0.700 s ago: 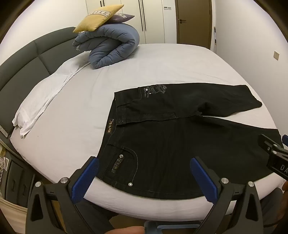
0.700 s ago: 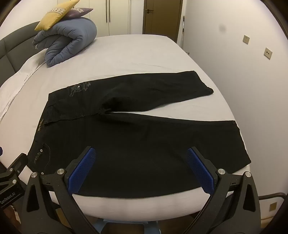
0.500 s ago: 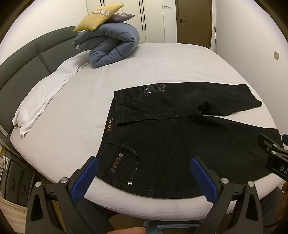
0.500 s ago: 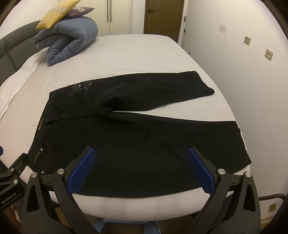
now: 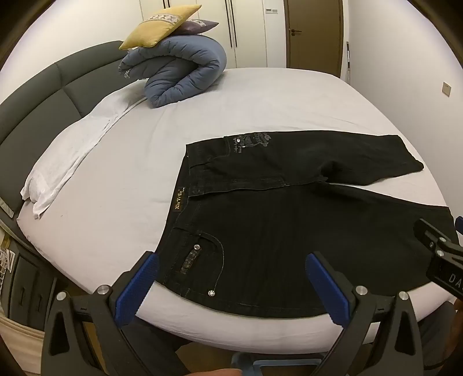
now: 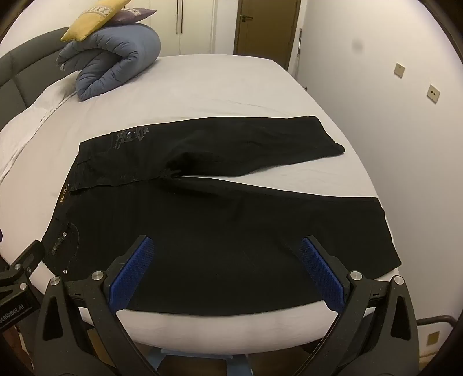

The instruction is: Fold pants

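Black pants [image 5: 289, 219] lie flat on the white bed [image 5: 121, 185], waistband to the left, both legs spread to the right. They also show in the right wrist view [image 6: 220, 219]. My left gripper [image 5: 231, 272] is open and empty, held above the bed's near edge over the pocket and hip. My right gripper [image 6: 225, 260] is open and empty, above the near leg close to the bed's edge. Each gripper's body shows at the edge of the other's view.
A rolled blue duvet [image 5: 179, 75] with a yellow cushion [image 5: 162, 24] on it sits at the head of the bed. A white pillow [image 5: 72, 150] lies along the dark headboard [image 5: 34, 104]. A wall [image 6: 390, 101] runs close along the bed's right side.
Both grippers have eased slightly toward the pants; the view has shifted a little. The pants have not moved and both grippers stay open.
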{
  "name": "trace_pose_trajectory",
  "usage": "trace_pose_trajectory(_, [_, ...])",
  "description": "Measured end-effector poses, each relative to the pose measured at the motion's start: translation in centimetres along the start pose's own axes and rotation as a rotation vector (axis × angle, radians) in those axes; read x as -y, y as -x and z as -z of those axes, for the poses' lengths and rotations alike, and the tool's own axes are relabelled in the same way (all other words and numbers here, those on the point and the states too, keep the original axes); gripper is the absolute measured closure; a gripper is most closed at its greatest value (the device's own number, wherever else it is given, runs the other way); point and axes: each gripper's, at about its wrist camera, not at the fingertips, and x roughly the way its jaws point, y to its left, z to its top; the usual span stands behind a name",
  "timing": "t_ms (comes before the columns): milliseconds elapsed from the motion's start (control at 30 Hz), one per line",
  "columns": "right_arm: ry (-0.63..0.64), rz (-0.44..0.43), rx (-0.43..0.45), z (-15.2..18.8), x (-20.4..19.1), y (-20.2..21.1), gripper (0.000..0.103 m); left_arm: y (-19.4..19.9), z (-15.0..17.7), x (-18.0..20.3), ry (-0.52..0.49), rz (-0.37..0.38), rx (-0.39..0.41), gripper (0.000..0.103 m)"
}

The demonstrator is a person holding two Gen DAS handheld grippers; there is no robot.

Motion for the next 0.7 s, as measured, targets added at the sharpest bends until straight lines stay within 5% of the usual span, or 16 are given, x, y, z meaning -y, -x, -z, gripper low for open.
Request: trace_pose_trajectory(700, [0.027,-0.011,-0.015,0.18,-0.98,-0.66,0.000,-0.38,0.16,-0.66,0.004,0.000,-0.002,0.000])
